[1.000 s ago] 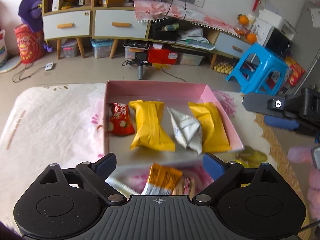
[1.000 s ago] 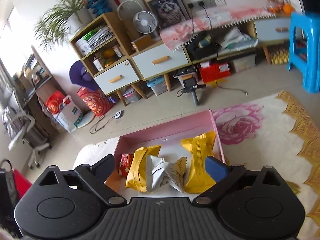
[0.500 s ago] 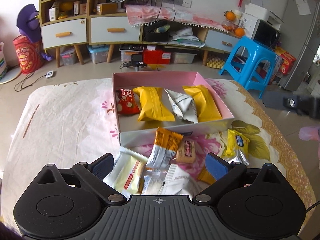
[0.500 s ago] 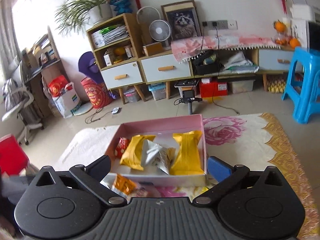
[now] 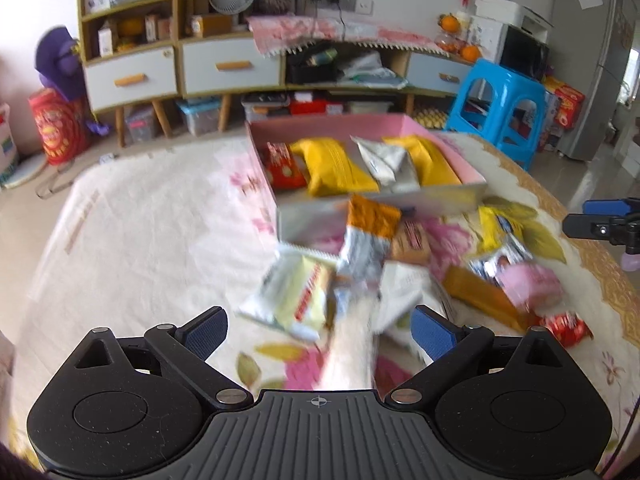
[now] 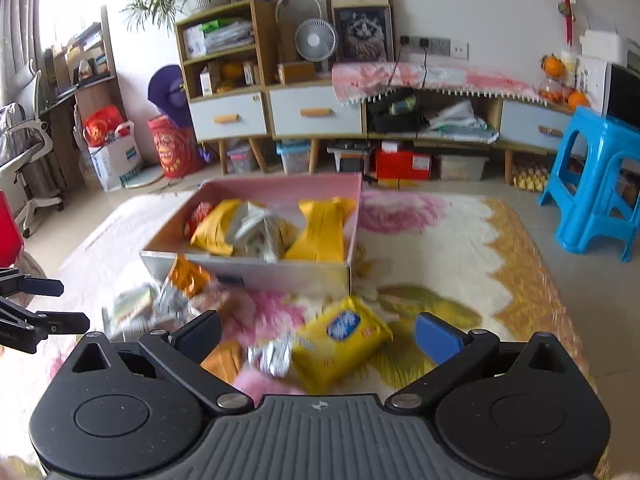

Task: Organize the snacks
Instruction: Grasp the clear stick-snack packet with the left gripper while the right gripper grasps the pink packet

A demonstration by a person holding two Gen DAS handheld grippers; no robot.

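Observation:
A pink box [image 5: 400, 122] [image 6: 280, 186] on the floral cloth holds two yellow packs, a silver pack [image 5: 380, 160] and a small red pack [image 5: 282, 166]. Loose snacks lie in front of it: an orange-and-silver pack [image 5: 366, 236] [image 6: 184, 280], a cream pack [image 5: 294, 296], a yellow pack [image 6: 340, 338], a pink one [image 5: 528, 286]. My left gripper [image 5: 316, 330] hangs open above the near side of the pile, nothing between its fingers. My right gripper [image 6: 318, 338] is open too, above the yellow pack. Each gripper shows at the edge of the other's view.
The table's floral cloth [image 5: 152, 220] stretches bare to the left of the box. A blue stool [image 6: 596, 176] stands off the table's right side. Cabinets with drawers [image 5: 228, 66], a fan and storage bins line the far wall.
Both grippers have pulled back and risen away from the box. The loose pile in front of the box has come into view under them. Both stay open and empty.

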